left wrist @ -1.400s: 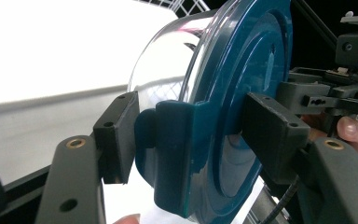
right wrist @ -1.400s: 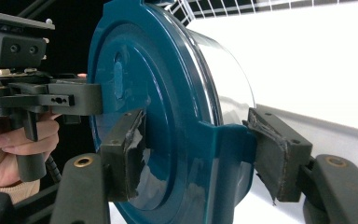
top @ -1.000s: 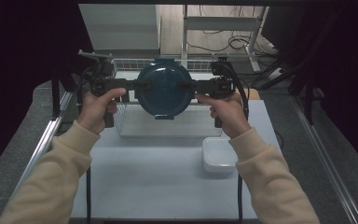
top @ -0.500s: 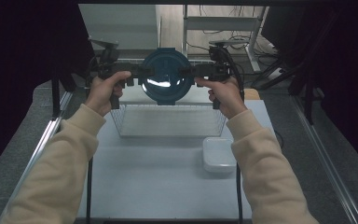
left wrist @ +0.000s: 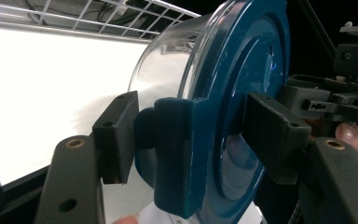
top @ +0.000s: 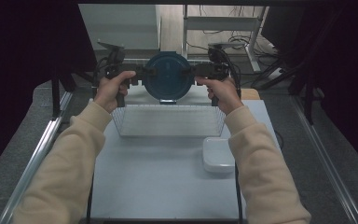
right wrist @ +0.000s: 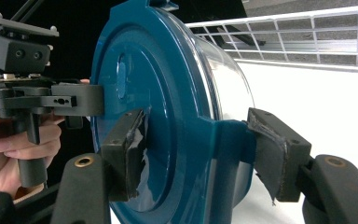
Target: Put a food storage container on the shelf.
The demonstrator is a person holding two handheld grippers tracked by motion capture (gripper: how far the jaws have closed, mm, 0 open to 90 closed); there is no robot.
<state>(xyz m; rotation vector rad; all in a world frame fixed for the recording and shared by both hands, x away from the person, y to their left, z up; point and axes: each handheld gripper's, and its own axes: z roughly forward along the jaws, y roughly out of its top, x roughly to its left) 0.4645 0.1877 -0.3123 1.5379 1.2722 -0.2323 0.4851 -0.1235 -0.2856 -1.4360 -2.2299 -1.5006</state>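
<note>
A round clear container with a dark blue lid hangs on its side above the far rim of the wire basket, lid facing me. My left gripper is shut on the lid's left clip tab. My right gripper is shut on the opposite tab. In the left gripper view the clear body points toward the white table. The right gripper view has the blue lid between its black pads, one with torn tape.
A white rectangular lidded box lies on the white table right of the basket's near corner. Metal frame rails run along both table sides. Dark curtains, cables and a shelf stand behind.
Both hands have carried the container up and away from me, from over the basket toward its far rim. It has tilted from lying flat to standing on edge.
</note>
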